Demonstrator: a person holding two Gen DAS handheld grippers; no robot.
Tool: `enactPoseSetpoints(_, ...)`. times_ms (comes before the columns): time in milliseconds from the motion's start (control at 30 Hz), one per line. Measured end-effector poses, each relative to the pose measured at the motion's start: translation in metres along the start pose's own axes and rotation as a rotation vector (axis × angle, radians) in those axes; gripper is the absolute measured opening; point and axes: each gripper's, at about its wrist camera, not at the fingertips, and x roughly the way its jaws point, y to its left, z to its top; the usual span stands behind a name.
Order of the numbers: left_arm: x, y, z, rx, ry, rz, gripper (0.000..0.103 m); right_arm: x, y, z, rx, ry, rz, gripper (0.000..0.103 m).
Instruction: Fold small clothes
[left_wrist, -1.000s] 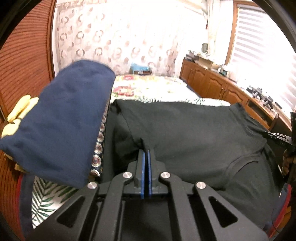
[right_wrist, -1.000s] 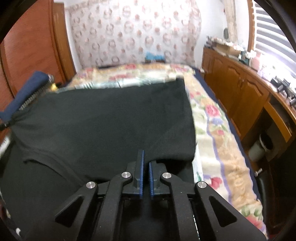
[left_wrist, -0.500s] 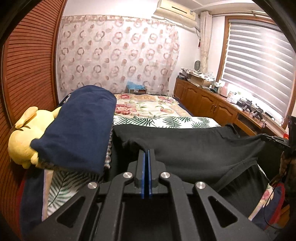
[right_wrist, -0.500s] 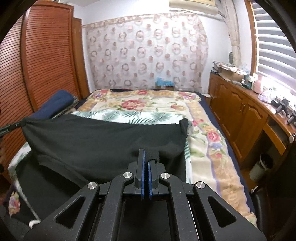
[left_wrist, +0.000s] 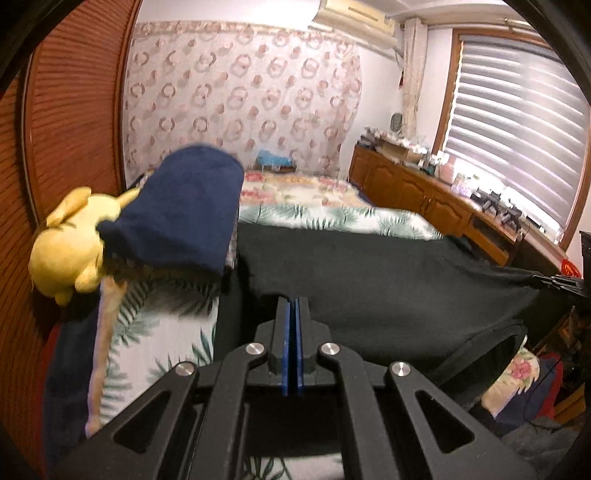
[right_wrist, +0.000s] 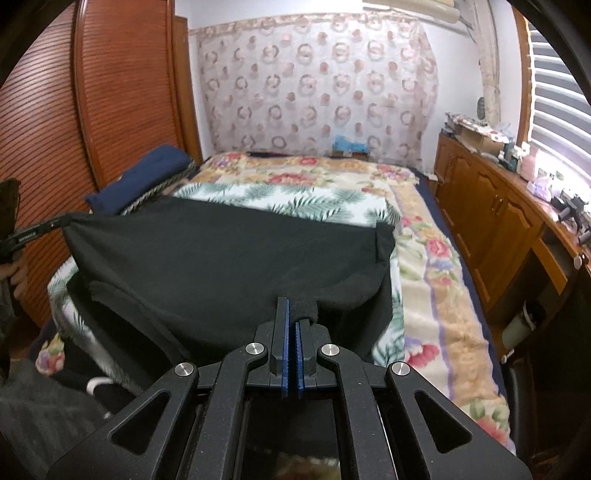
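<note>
Both grippers, left (left_wrist: 291, 302) and right (right_wrist: 293, 304), pinch the black shirt (right_wrist: 229, 258) taut above the bed (right_wrist: 424, 266). Next, probably lay it flat ahead of the fingers.

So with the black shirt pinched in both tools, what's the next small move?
Probably carry the held edge forward and lay it down: both the left tool and right tool hold the shirt stretched above the bed, its far part resting there.

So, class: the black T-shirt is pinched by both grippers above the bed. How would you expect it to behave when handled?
Probably floppy: the black T-shirt sags between the left gripper and the right gripper. Likely light, since pinches at two edges carry it. It probably won't slip: the fabric bunches at the right gripper.
</note>
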Motion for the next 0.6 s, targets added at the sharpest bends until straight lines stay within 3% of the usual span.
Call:
enactPoseSetpoints(267, 0.032, 0.004, -0.045, -0.022, 0.135, 0.026, 0.0, 0.04, 0.002, -0.051, 0.038, 0.141, -0.002, 0.0)
enactPoseSetpoints(467, 0.029, -0.003, -0.049, 0.022, 0.13, 0.035, 0.001, 0.042, 0.009, -0.052, 0.008, 0.13, -0.051, 0.0)
enactPoseSetpoints(600, 0.025, -0.001, -0.045, 0.018, 0.121, 0.04, 0.006, 0.032, 0.013, -0.046, -0.028, 0.108, -0.038, 0.005)
